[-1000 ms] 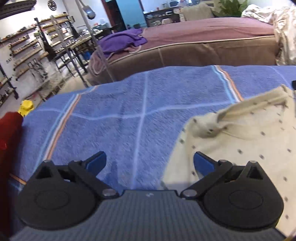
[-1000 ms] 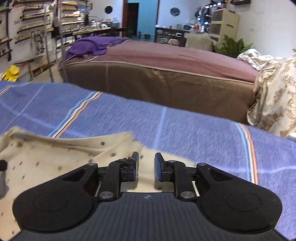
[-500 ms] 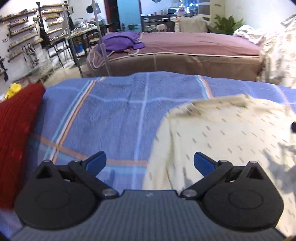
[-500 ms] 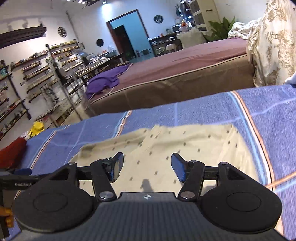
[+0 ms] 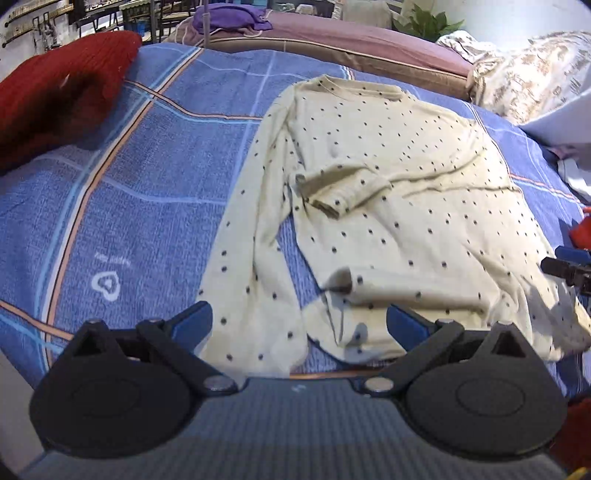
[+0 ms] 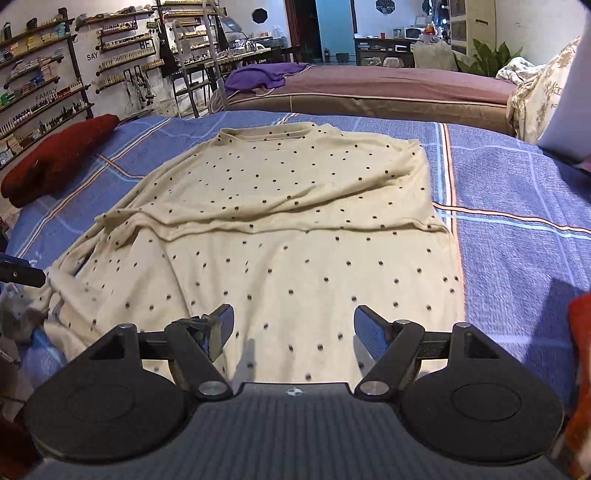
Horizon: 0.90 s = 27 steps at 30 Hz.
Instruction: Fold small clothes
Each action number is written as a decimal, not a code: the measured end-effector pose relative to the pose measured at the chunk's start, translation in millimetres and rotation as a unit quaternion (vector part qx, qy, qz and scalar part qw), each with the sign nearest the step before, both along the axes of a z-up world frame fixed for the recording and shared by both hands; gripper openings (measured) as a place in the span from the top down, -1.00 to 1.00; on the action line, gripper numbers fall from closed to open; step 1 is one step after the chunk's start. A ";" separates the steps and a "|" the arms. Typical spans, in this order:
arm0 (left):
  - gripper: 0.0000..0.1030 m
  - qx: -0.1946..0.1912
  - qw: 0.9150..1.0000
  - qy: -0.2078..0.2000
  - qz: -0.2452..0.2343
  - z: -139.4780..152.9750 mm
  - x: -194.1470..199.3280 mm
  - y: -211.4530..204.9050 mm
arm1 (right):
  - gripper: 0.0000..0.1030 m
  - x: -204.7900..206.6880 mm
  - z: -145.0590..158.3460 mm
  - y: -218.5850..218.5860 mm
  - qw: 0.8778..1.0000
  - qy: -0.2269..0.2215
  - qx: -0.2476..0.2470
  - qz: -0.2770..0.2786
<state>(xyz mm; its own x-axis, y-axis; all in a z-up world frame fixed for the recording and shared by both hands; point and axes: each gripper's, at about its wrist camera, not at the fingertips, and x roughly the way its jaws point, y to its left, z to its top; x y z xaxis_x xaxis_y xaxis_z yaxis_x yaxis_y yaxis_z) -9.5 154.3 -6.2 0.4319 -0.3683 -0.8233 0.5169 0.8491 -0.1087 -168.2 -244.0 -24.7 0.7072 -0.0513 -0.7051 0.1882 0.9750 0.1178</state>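
Dim indoor light from overhead — soft shadows, slight motion blur, strong fisheye bending, dark corners.

A blue plaid bedspread (image 6: 517, 236) fills the lower frame, and behind it stands a second bed with a mauve cover (image 6: 388, 79) and tan base. At upper left, wall shelves (image 6: 44, 85) crowded with small bottles hang on a white wall. A turquoise door (image 6: 334, 27) sits at top centre, with a leafy plant (image 6: 491, 55) at upper right.
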 end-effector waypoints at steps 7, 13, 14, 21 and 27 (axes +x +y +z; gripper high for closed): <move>-0.64 -0.023 0.999 -0.021 -0.042 0.1 -25.1 -7.4 | -1.00 -77.3 8.9 -5.0 0.999 0.001 -0.009 -0.032; -0.45 0.042 0.982 -0.113 -0.143 0.5 -28.3 -41.6 | -1.00 -108.4 -2.4 2.2 0.999 0.022 -0.015 -0.043; -0.29 0.046 0.977 -0.129 -0.166 -4.0 -24.8 -42.7 | -1.00 -108.3 -3.3 2.1 0.999 0.021 -0.009 -0.044; 0.03 0.029 0.957 -0.059 -0.281 -22.1 12.6 -26.1 | -1.00 -111.3 0.4 4.4 0.998 0.012 -0.013 -0.054; 0.25 0.013 0.949 -0.020 -0.316 -27.8 24.7 -20.7 | -1.00 -105.6 -5.3 2.3 0.998 0.023 -0.006 -0.059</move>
<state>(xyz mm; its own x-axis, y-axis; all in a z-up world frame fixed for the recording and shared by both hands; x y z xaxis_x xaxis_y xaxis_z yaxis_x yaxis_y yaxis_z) 15.2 133.5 -34.0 0.1626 -0.5442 -0.8231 0.9265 0.3712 -0.0624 -273.8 -241.7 -30.1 0.6634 -0.1409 -0.7349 0.3068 0.9470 0.0954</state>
